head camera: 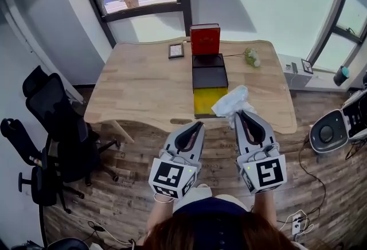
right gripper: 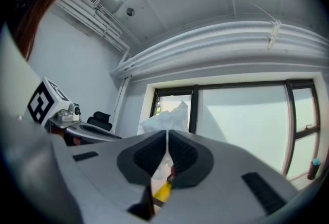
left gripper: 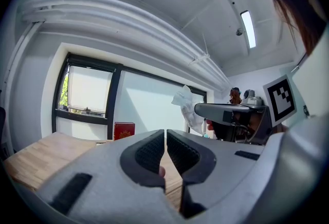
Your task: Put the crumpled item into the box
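We see a light wooden tabletop (head camera: 143, 82) standing below a window, with a black office chair (head camera: 54, 122) on the wooden floor off its left end. A long box (head camera: 209, 78) runs down the middle of the tabletop. Its red part stands upright at the far end, two dark sections follow, and a yellow section lies at the near edge. The left tool (head camera: 199, 124) is held off the near edge, just left of the yellow section. In the left gripper view the left tool (left gripper: 165, 138) has its jaws pressed together with nothing between them. The right tool (head camera: 241, 112) sits beside it to the right, and in the right gripper view its jaws (right gripper: 167, 138) are closed on the white crumpled item (right gripper: 167, 117). In the head view the crumpled item (head camera: 231, 101) overlaps the right near corner of the yellow section; we cannot tell whether it touches the box. A dark square object (head camera: 176, 50) lies left of the red part, and a small green-and-white object (head camera: 251, 58) lies well to its right.
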A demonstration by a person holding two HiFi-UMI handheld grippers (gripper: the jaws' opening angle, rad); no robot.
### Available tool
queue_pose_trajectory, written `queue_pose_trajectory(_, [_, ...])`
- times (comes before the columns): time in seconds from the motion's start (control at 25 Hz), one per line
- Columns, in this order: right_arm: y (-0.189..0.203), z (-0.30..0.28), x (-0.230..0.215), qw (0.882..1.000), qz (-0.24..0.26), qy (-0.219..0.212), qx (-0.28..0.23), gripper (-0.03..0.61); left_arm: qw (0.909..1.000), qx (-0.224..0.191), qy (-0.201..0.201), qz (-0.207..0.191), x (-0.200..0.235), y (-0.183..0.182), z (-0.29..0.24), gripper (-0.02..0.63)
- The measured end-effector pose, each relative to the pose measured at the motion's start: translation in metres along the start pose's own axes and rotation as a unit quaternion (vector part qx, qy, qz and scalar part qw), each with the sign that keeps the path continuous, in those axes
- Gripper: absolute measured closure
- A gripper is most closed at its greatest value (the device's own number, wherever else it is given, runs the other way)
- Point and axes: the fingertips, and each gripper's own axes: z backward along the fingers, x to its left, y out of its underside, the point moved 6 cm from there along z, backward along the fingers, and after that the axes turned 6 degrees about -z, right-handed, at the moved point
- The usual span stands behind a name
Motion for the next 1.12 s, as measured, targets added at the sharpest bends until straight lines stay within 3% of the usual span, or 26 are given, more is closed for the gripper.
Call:
queue_pose_trajectory(0.76, [0.014,-0.034,0.010,1.000,0.007,0.020,0.021,0.548,0.9996,0.004,0.013,0.023,0.041,0.017,-0.008,0.578])
queue_pose_trajectory(1.12, [0.018,-0.053,-0.006,1.000,0.005,0.017,0.017,0.548,0.9997,0.005,0.011,0.020,0.049,0.018,-0.030,0.578])
